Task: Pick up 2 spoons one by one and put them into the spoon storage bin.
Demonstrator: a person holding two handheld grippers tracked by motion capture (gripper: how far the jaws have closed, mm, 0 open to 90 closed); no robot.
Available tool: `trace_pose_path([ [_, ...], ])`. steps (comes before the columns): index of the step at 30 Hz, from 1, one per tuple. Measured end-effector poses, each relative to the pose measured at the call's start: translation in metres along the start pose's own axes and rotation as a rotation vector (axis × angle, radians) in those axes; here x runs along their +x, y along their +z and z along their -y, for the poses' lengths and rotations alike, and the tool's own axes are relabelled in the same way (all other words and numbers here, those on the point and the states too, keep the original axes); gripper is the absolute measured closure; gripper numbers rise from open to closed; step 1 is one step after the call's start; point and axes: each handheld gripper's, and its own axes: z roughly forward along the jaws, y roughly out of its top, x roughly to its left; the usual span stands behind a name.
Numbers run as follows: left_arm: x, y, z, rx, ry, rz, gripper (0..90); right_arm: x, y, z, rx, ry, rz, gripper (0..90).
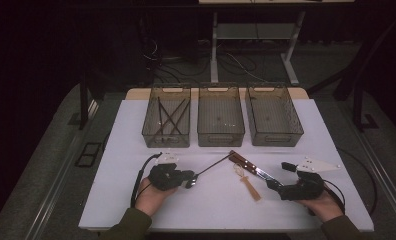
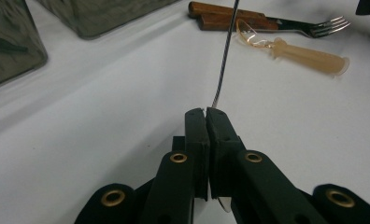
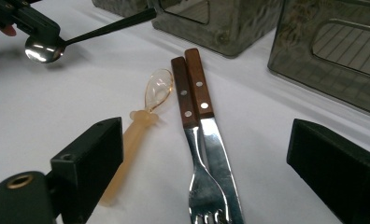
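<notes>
The left gripper [image 2: 206, 112] has its jaws pressed tight on a long thin metal spoon [image 2: 224, 56] near its bowl, and the dark handle slants up off the white table [image 1: 136, 200] toward the 3 see-through grey bins [image 1: 221, 120]. The right gripper [image 3: 199, 163] has its jaws wide apart, with nothing in them. In front of it lie a wooden-handled fork [image 3: 185, 100], a wooden-handled knife [image 3: 202, 93] and a soft see-through orange spoon [image 3: 143, 116].
</notes>
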Motion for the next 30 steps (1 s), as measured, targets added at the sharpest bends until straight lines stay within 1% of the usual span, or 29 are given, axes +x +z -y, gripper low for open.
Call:
trace_pose_path([
  [2,0.002,-0.002,-0.001,-0.008,0.005,0.0,88.4,0.002,0.001,-0.001,-0.005,0.0,-0.01,10.2],
  [3,0.002,-0.003,-0.002,-0.013,0.004,-0.002,88.4,0.003,0.001,-0.001,-0.006,0.003,-0.016,3.9],
  [4,0.003,-0.004,-0.002,-0.013,0.007,-0.002,88.4,0.004,0.002,-0.001,-0.005,0.011,-0.023,1.0],
  [6,0.003,-0.004,-0.003,-0.018,-0.001,-0.005,88.4,0.006,0.003,-0.001,0.004,0.01,-0.039,1.0],
  [8,0.004,-0.005,-0.005,-0.023,0.004,-0.004,88.4,0.008,0.005,0.0,0.017,0.008,-0.042,1.0],
  [13,0.005,-0.007,-0.009,-0.038,0.01,-0.001,88.4,0.009,0.007,0.0,0.025,0.001,-0.053,1.0],
  [15,0.005,-0.006,-0.01,-0.044,0.006,0.0,88.4,0.009,0.008,0.001,0.031,-0.006,-0.052,1.0],
  [19,0.006,-0.007,-0.015,-0.049,0.018,-0.012,88.4,0.008,0.008,0.001,0.029,-0.009,-0.048,1.0],
  [21,0.007,-0.007,-0.018,-0.058,0.025,-0.02,88.4,0.008,0.008,0.001,0.032,-0.012,-0.046,1.0],
  [26,0.009,-0.006,-0.025,-0.09,0.021,-0.025,88.4,0.008,0.008,0.001,0.028,-0.014,-0.046,1.0],
  [30,0.011,-0.004,-0.033,-0.108,0.032,-0.037,88.4,0.008,0.008,0.001,0.03,-0.011,-0.045,1.0],
])
